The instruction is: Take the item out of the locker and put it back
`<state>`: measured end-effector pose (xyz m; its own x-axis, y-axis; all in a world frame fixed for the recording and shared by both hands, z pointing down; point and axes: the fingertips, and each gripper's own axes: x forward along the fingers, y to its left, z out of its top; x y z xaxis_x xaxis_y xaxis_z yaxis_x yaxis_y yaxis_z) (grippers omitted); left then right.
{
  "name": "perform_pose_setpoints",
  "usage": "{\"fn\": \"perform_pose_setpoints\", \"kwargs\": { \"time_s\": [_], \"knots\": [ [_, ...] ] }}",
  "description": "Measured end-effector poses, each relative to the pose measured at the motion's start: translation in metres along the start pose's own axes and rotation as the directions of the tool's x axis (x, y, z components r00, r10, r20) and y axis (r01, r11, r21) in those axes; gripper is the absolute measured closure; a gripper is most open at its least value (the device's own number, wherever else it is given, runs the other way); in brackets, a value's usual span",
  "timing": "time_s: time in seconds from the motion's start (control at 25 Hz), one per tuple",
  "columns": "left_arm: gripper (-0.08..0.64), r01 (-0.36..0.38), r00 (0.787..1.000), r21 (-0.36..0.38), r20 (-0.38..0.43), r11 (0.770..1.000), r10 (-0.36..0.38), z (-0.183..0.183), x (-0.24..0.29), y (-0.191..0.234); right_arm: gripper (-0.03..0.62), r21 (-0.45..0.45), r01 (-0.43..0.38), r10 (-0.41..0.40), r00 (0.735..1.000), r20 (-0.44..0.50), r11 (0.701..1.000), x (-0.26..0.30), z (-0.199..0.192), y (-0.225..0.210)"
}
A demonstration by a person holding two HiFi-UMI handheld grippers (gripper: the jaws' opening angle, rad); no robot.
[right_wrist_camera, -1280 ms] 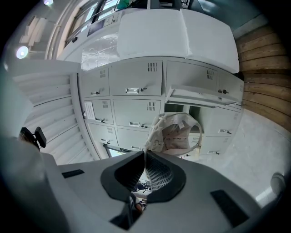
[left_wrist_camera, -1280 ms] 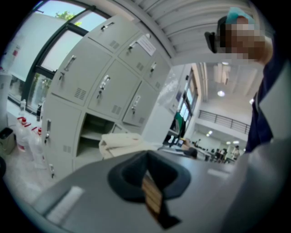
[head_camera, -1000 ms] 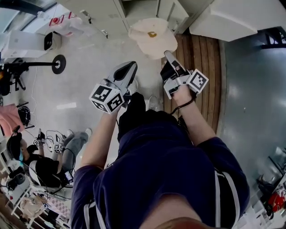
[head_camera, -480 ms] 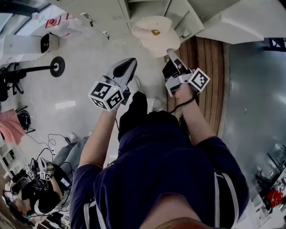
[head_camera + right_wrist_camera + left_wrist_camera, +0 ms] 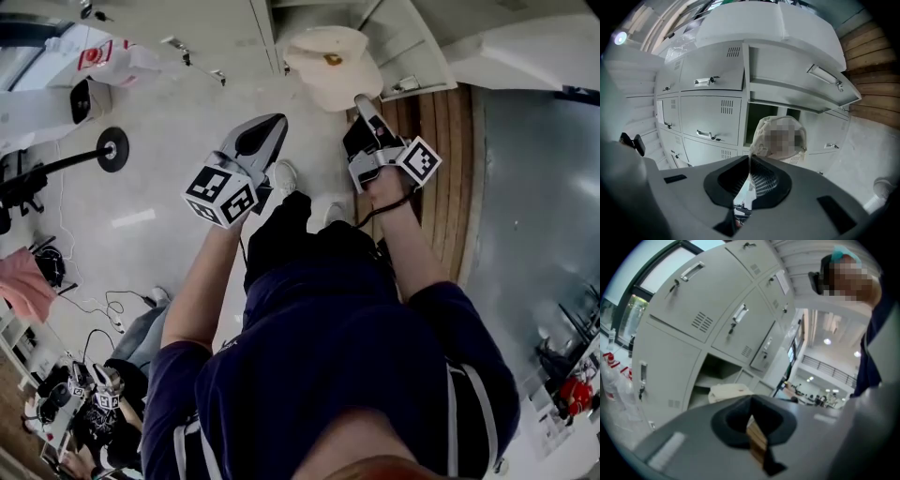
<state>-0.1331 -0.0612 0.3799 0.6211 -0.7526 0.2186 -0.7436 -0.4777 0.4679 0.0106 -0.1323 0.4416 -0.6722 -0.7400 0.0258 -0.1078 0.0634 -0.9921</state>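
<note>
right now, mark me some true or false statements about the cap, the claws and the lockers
1. The right claw is closed on the edge of the cream cap. True.
2. The left claw also holds the cap. False: its jaws are together with nothing between them, apart from the cap.
3. Every locker is shut. False: one locker door is swung open, showing a dark compartment.
4. The cap is held up in front of that open compartment. True.
</note>
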Motion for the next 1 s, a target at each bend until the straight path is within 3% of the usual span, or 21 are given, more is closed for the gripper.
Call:
{"fn": "perform_pose_setpoints", "kwargs": {
  "time_s": [0.52,1.0],
  "knots": [
    [0.557,0.014,0.998,-0.037,-0.059,0.999,-0.016,-0.012,0.043,0.095,0.575,0.015,0.073,-0.074,0.996,0.056,0.997,0.084,0.02,-0.084],
    [0.557,0.024,0.998,-0.006,-0.056,1.0,-0.025,-0.041,0.073,0.117,0.575,0.028,0.013,-0.014,0.998,0.054,1.0,0.109,0.034,-0.127]
  ]
}}
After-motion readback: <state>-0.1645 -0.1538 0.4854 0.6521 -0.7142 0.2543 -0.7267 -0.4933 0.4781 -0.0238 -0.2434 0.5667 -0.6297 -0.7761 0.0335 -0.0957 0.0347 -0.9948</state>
